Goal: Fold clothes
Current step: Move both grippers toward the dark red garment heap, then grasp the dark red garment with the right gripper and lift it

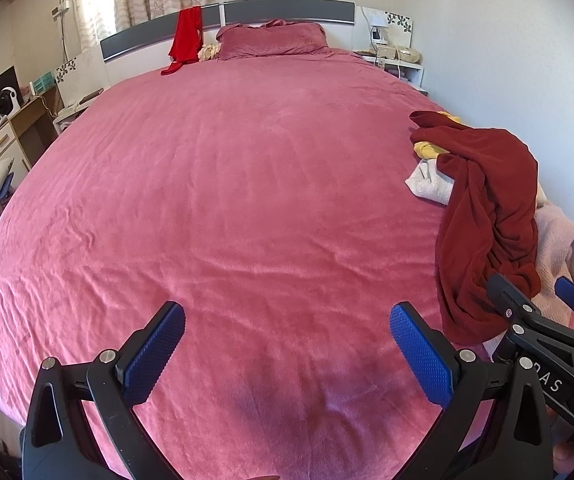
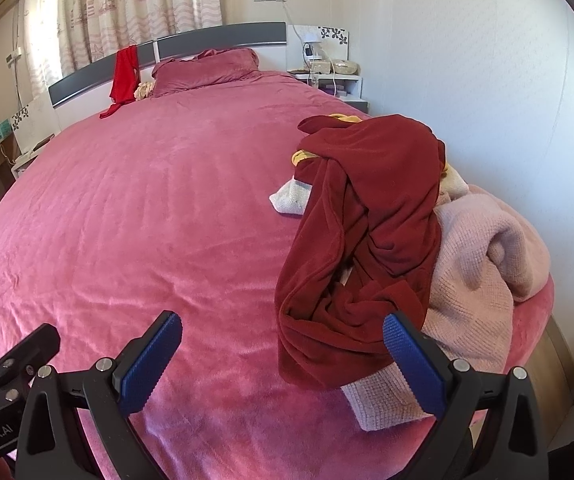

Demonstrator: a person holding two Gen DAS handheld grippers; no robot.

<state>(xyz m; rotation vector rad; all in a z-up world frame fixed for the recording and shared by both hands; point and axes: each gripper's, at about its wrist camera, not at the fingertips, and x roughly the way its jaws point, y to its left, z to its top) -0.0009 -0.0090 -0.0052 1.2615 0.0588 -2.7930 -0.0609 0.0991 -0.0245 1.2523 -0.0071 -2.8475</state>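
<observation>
Pink plush covers the bed (image 1: pixel 227 200), and it fills most of both views. My left gripper (image 1: pixel 287 354) hangs over the bare spread at the bottom of the left view, its blue pads (image 1: pixel 155 356) wide apart with nothing between them. My right gripper (image 2: pixel 283 360) is spread just as wide at the bottom of the right view, also empty; its right pad (image 2: pixel 415 364) sits in front of the clothes at the pile's near edge, though I cannot tell whether it touches them.

The pile lies at the right side of the bed. On top is a dark red garment (image 2: pixel 367 232), crumpled and draped down toward me. Under it and to its right is a pale pink knit (image 2: pixel 483 248), spilling to the bed's edge. A whitish piece (image 2: pixel 289 198) pokes out on the pile's left, and a bit of yellow cloth (image 2: pixel 301 156) shows behind it.

At the upper middle of each view a pillow (image 1: pixel 273 38) lies against the grey headboard (image 1: pixel 287 10), with a bright red cloth (image 1: pixel 185 34) hung over the headboard to its left. In the left view my right gripper also shows at the lower right, beside the pile.
</observation>
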